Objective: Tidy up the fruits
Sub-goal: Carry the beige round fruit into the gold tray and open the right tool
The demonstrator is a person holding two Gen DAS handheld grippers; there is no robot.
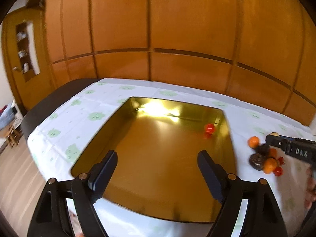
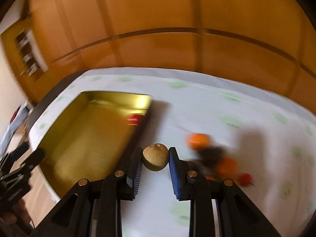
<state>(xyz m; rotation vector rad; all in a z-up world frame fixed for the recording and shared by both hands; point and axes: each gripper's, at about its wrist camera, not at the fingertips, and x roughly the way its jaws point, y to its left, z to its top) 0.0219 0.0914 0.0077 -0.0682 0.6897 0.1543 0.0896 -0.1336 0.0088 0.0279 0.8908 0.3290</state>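
— What has the right gripper (image 2: 155,159) got between its jaws?

— A small round tan fruit (image 2: 155,159), rough-skinned, maybe a longan; I can't name it for sure. The jaws are clamped on it from both sides, right at the tips, so it hangs clear of the tablecloth (image 2: 207,106). I'd say a tip grip suits something that small.

— And the rest of the fruit?

— Just past the right jaw and off to its right lies the loose pile (image 2: 215,158): an orange citrus (image 2: 197,140), dark round ones, something small and red. Blurred, so I won't count them. They sit on the cloth, beside the tin, not in it.

— The tin?

— A shallow gold tin tray (image 2: 59,126), ahead of the left jaw and off to its left. One red fruit (image 2: 134,119) sits at its far right wall. I judge that's where the sorted ones go.

— What's the left gripper (image 1: 158,169) doing?

— Its jaws stand wide apart with nothing between them, hovering over the tray's near end. The tray floor shows in the gap, the red fruit far ahead beyond the right jaw. Probably waiting its turn, or ready to steady the tray.
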